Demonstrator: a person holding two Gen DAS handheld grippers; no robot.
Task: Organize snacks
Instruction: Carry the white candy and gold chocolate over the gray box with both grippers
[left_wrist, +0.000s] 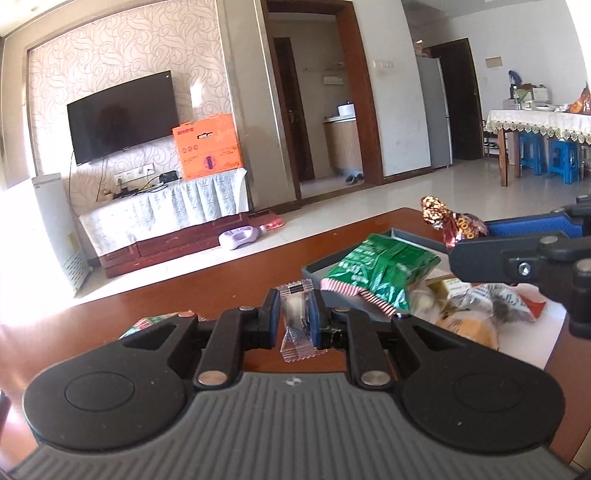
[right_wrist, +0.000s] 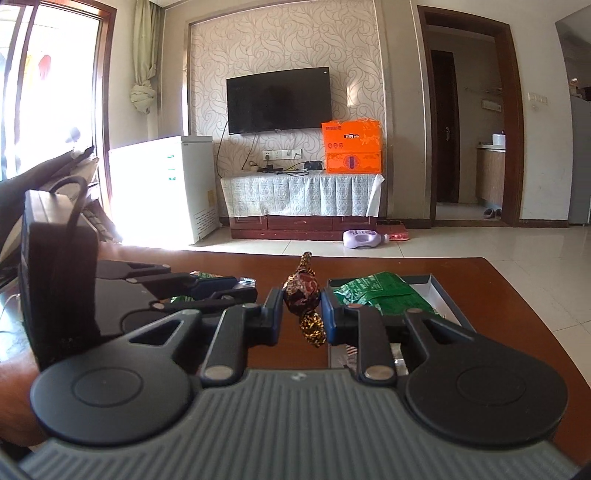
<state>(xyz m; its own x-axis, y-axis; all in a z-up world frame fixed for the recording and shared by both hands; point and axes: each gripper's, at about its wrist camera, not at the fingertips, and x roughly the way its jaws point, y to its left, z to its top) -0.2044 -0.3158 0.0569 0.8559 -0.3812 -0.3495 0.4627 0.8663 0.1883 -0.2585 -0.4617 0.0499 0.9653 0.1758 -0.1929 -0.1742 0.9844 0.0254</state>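
Wall television (right_wrist: 277, 99), orange box (right_wrist: 351, 147)

The left gripper (left_wrist: 294, 314) clamps a clear-wrapped sweet (left_wrist: 295, 317) above the table (left_wrist: 129, 306), beside a green packet (left_wrist: 380, 269).

The table (right_wrist: 406, 273) looks like reddish wood with a glossy, polished top. Left claw (left_wrist: 295, 314) is matt black plastic with shiny metal pins — its candy (left_wrist: 295, 321) wears clear crinkly film. Right claw's (right_wrist: 302, 314) sweet (right_wrist: 301, 291) is in glossy brown foil. At 1 o'clock, a shiny green plastic packet (right_wrist: 376, 291).
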